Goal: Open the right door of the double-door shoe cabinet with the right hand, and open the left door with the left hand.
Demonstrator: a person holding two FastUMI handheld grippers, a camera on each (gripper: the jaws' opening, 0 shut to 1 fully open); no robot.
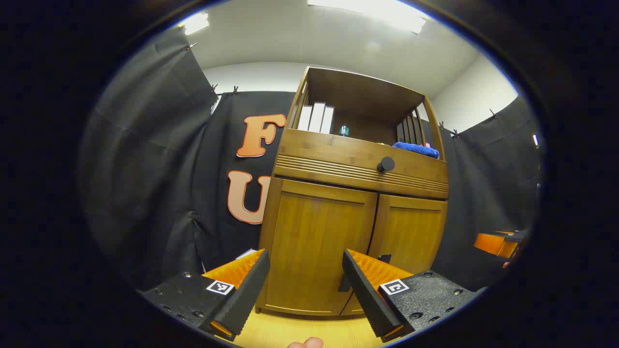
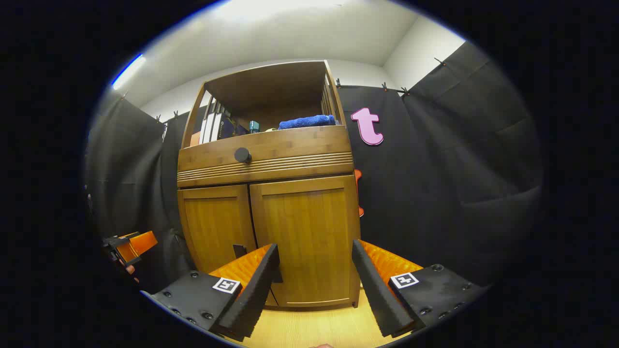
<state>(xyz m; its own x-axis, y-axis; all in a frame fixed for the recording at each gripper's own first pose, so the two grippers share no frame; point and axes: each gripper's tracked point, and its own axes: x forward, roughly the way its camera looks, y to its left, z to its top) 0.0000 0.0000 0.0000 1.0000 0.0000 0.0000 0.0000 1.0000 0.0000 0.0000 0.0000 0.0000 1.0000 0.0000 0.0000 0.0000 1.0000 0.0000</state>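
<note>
Hand-held gripper (image 2: 314, 270) faces smooth wooden door (image 2: 304, 237).

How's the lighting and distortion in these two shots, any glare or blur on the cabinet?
Left gripper view: ceiling lights blow out white at the top, and the fisheye bends the cabinet so it leans; the doors are sharp and evenly lit. Right gripper view: a bright ceiling patch glares, the cabinet's edges bow, and the shelf recess sits in shadow.
</note>
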